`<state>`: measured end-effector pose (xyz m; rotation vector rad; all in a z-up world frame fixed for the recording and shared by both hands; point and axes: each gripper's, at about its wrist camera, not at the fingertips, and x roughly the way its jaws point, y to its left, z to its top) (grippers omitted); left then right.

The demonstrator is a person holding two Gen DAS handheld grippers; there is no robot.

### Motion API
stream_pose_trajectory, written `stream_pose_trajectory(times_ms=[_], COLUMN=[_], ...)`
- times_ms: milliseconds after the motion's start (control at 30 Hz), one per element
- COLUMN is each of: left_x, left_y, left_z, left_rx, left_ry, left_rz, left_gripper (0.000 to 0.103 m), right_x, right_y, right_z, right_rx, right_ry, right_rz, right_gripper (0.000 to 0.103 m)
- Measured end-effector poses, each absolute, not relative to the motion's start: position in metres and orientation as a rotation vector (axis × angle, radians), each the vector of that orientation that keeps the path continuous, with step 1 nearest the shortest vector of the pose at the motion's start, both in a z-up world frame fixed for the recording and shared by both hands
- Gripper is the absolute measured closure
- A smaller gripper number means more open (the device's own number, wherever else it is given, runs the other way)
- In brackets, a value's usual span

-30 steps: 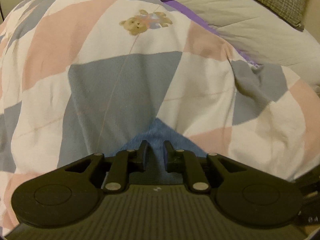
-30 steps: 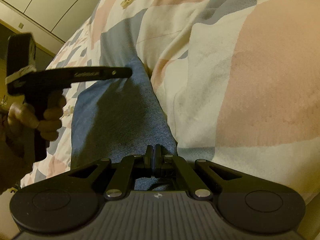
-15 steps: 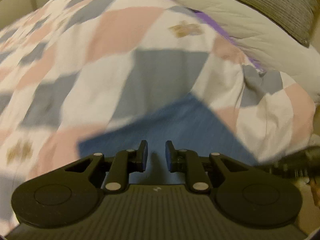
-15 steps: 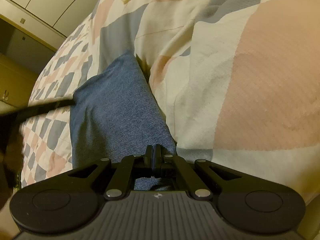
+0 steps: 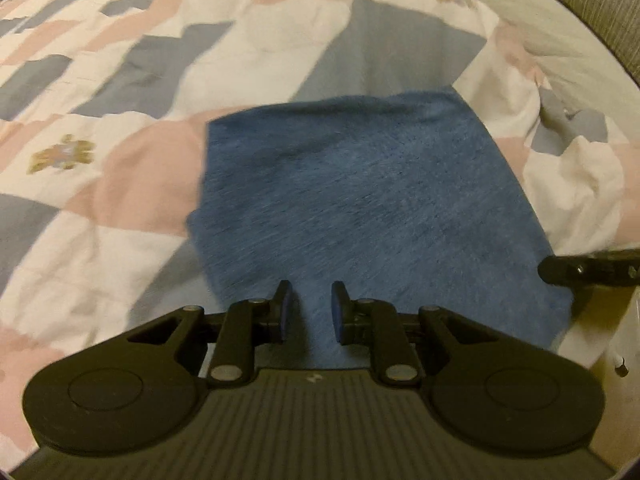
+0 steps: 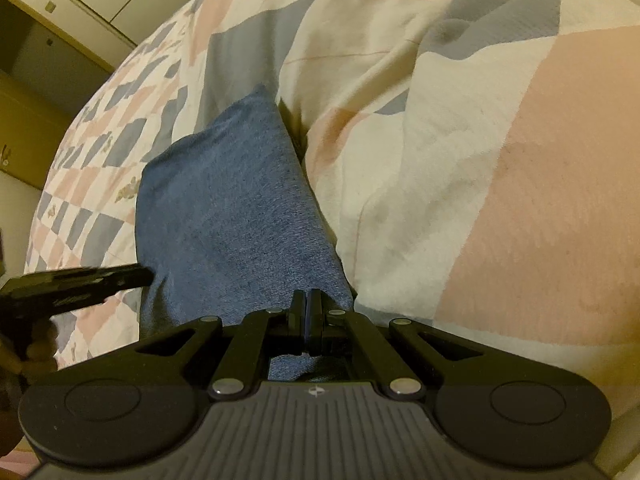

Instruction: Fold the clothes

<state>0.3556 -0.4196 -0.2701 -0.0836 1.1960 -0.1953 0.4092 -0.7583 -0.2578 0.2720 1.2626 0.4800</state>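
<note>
A: The right gripper (image 6: 306, 312) has its jaws pinched on the blue denim garment (image 6: 236, 216), near edge.

B: Left gripper (image 5: 308, 316) gapes empty above it; that view shows the whole folded garment on the quilt (image 5: 120, 184).

No legible text, number or brand is found in either view. The body of each tool carries only a small pale emblem at its front centre, on the left tool (image 5: 308, 318) and on the right tool (image 6: 307, 312), and it cannot be read as letters. The left tool's side, seen in the right wrist view, bears faint lettering too blurred to read.
</note>
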Motion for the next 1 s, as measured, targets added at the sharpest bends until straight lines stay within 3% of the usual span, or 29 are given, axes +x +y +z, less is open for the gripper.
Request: stream_pose_trajectory(times_ms=[200,600,1000], left_x=[0.354,0.355,0.357], left_y=[-0.422,-0.427,-0.436], left_z=[-0.282,-0.256,-0.284], left_rx=[-0.055,-0.090,-0.042], left_ry=[1.285,1.304,1.328], left_rz=[-0.104,-0.088,-0.110], left_gripper=[0.085,0.085,0.082], right_x=[0.411,0.413,0.418], right_y=[-0.752,-0.749,-0.748], right_z=[-0.257,-0.255,-0.256], right_rx=[0.226,0.186,0.183], right_ry=[1.268,1.273,1.276], right_rz=[0.491,0.500,0.508], right_gripper=[0.103,0.103,0.103])
